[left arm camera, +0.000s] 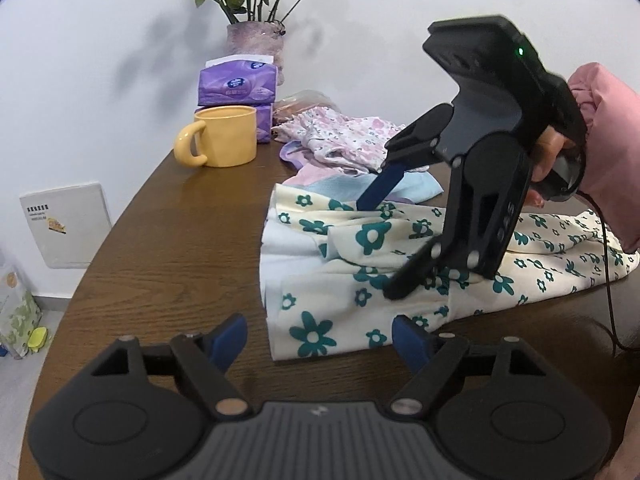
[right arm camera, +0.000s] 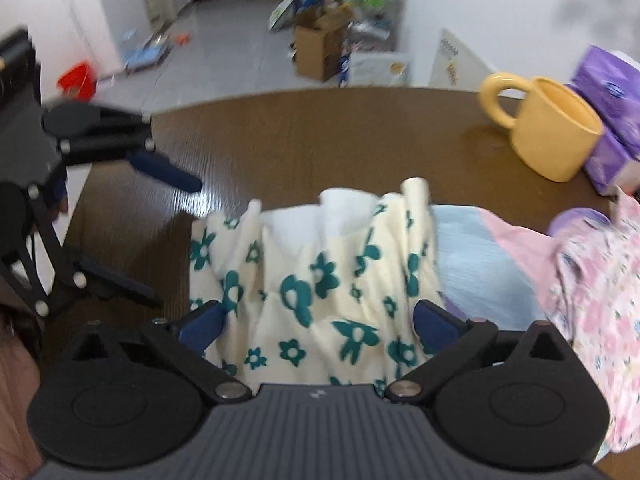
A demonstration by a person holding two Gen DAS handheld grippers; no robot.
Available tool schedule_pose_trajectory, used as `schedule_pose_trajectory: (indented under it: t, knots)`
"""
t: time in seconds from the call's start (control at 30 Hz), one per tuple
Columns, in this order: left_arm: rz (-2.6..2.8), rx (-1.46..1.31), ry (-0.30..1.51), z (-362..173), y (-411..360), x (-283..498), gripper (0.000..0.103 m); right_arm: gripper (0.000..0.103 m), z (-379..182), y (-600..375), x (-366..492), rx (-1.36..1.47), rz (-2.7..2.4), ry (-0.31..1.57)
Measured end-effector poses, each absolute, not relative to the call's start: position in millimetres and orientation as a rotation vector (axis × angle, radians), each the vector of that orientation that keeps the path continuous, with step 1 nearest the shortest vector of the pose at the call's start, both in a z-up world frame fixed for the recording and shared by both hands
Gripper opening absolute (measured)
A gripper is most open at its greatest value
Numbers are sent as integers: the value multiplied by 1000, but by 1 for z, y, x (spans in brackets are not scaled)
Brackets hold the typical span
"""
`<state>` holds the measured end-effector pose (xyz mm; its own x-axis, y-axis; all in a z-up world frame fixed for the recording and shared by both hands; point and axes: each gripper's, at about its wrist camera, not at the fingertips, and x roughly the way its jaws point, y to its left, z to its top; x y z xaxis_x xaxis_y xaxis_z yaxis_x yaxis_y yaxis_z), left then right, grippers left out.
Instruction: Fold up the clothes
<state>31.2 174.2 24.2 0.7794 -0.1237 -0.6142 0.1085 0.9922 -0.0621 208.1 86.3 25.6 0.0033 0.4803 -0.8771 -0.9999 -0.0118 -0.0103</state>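
Observation:
A cream garment with teal flowers lies bunched on the brown table. My left gripper is open at the garment's near corner, with the hem lying between its blue pads and neither pad pressing it. My right gripper points down onto the cloth, held by a hand in a pink sleeve. In the right wrist view the garment rises in folds between the wide-spread fingers of the right gripper, which is open. The left gripper shows at the left there, open over bare wood.
A yellow mug and purple tissue packs stand at the back, with a vase of flowers behind. A pile of pink floral and light blue clothes lies beyond the garment. The table edge curves at the left. A cable hangs at the right.

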Motion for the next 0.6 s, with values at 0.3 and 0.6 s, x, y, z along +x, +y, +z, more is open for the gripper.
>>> schedule_pose_trajectory:
  t: [0.3,0.6]
  knots:
    - [-116,-50,689,19,180,36,80,73,19,82,196,-876,1367,795]
    - [-154,-165,701,13,185,44,80,25,27,71,199,-818,1333,769]
